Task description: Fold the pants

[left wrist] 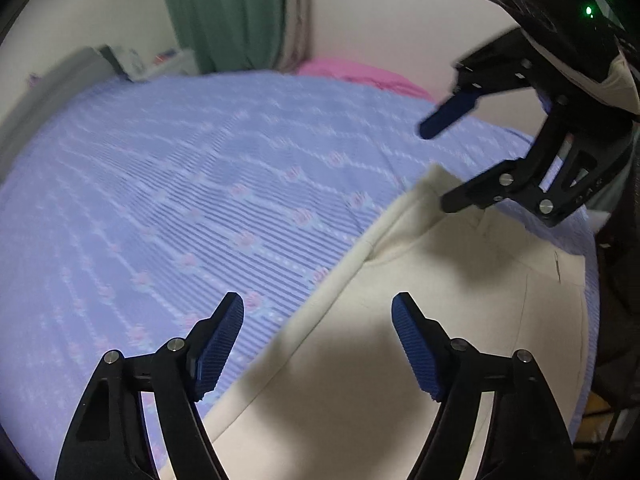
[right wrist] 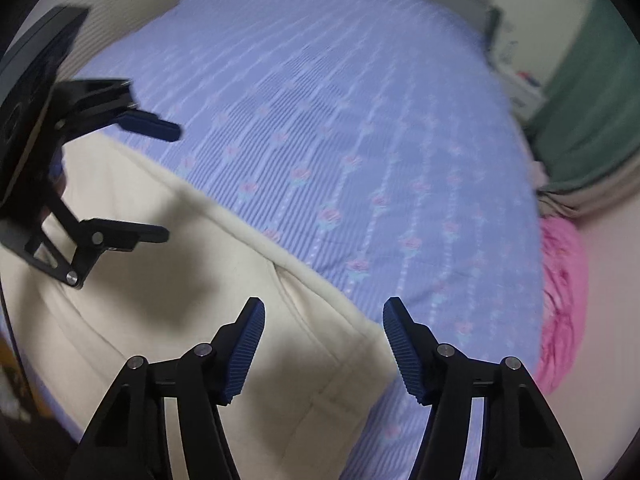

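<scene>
Cream pants [left wrist: 460,300] lie flat on a purple flowered bedsheet [left wrist: 180,180]. My left gripper [left wrist: 318,300] hovers open over the pants' long edge, one finger above the sheet and one above the cloth, nothing pinched. My right gripper [left wrist: 434,168] shows at the upper right, open, over the far corner of the pants. In the right wrist view the right gripper [right wrist: 324,302] stands open above the pants' [right wrist: 120,184] seamed edge beside the sheet [right wrist: 340,120]. The left gripper [right wrist: 171,184] appears at the left there, open over the cloth.
A pink blanket [right wrist: 564,300] lies at the bed's far side by the wall. A green curtain [left wrist: 224,12] hangs beyond the bed. Boxes and small items [left wrist: 136,62] sit near a grey headboard. The bed's edge runs just behind the pants.
</scene>
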Available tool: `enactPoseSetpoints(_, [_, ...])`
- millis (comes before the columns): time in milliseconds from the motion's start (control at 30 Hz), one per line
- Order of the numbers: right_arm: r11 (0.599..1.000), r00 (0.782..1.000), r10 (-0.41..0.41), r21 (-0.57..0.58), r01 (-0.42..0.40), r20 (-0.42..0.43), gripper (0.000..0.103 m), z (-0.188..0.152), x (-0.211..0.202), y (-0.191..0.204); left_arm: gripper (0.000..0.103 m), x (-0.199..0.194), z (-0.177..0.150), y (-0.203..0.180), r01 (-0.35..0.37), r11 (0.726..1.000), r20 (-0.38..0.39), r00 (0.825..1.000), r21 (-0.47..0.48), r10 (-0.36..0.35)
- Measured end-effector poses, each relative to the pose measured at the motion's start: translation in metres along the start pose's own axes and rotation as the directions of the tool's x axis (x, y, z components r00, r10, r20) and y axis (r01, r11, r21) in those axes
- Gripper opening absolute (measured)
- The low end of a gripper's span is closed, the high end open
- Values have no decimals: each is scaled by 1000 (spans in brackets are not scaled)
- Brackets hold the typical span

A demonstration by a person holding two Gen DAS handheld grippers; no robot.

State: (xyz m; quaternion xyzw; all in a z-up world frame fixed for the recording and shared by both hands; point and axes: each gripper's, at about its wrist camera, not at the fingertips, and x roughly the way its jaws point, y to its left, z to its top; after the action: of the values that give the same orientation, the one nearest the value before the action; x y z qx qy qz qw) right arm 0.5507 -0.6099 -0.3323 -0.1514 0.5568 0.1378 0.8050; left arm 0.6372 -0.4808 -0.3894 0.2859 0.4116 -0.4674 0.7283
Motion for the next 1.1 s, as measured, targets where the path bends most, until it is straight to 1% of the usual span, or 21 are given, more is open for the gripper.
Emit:
enactPoseSetpoints(67, [999, 999, 28, -41, -29, -25, 60, 6, 14, -3, 66, 15, 2, 5, 31, 999, -38, 999, 11, -30])
enactPoseSetpoints(100, [997, 998, 38, -65, -41, -44, 60, 10, 23, -3, 65, 23, 2, 8, 53, 999, -63, 997, 7, -52])
enactPoseSetpoints(133, [995, 997, 44, -84, -49, -59, 58, 13, 30, -1, 61, 28, 1, 11, 66, 998, -76, 995, 2, -66])
enactPoseSetpoints(167, [993, 996, 49, -103, -57, -76, 56, 16, 38, -1, 53, 36, 1, 16, 78, 997, -95, 992, -8, -78])
enactPoseSetpoints(233, [988, 992, 58, -137, -73, -112, 54, 21, 53, 0, 45, 48, -3, 23, 99, 995, -127, 987, -23, -101])
enactPoseSetpoints(333, [981, 981, 86, -157, -114, -174, 51, 22, 75, -2, 45, 60, -11, 28, 126, 992, -164, 978, -21, -128])
enactPoseSetpoints(400, [976, 970, 93, -174, -134, -224, 44, 21, 87, -2, 42, 64, -19, 27, 135, 991, -181, 974, -7, -134])
enactPoseSetpoints(467, [973, 964, 90, -183, -139, -252, 32, 20, 96, -3, 31, 70, -25, 28, 137, 991, -196, 971, -2, -135])
enactPoseSetpoints(500, [972, 960, 90, -185, -142, -263, 29, 19, 99, -3, 29, 72, -28, 29, 140, 990, -200, 970, -7, -138])
enactPoseSetpoints(533, [971, 956, 91, -191, -147, -278, 24, 18, 103, -2, 24, 73, -31, 31, 141, 990, -197, 970, -17, -142])
enactPoseSetpoints(567, [969, 955, 92, -197, -151, -283, 16, 16, 104, -1, 15, 74, -33, 33, 138, 990, -197, 970, -24, -140])
enactPoseSetpoints(600, [967, 954, 95, -200, -157, -285, 14, 15, 105, 0, 13, 74, -34, 34, 142, 989, -198, 969, -33, -145])
enactPoseSetpoints(667, [963, 960, 85, -224, -147, -266, 9, 13, 101, 4, 9, 66, -38, 36, 158, 986, -182, 969, -57, -166])
enactPoseSetpoints(733, [962, 967, 84, -233, -142, -240, 7, 10, 91, 8, 9, 57, -39, 35, 153, 986, -165, 973, -59, -161])
enactPoseSetpoints(900, [953, 988, 43, -290, -85, -149, 6, 2, 50, 20, 9, 19, -42, 20, 101, 994, -116, 988, -34, -104])
enactPoseSetpoints(967, [943, 995, 4, -332, -36, -97, 6, -3, 28, 30, 9, -4, -43, 8, 71, 997, -92, 993, -28, -74])
enactPoseSetpoints(1000, [934, 997, -24, -358, -2, -69, 6, -6, 17, 35, 9, -9, -42, 4, 65, 998, -85, 994, -26, -67])
enactPoseSetpoints(1067, [917, 998, -61, -395, 46, -26, 6, -8, 1, 43, 9, -33, -45, -12, 60, 998, -67, 996, -24, -61])
enactPoseSetpoints(1100, [912, 997, -72, -405, 62, -7, 6, -15, -7, 47, 9, -45, -49, -19, 61, 998, -58, 996, -27, -62])
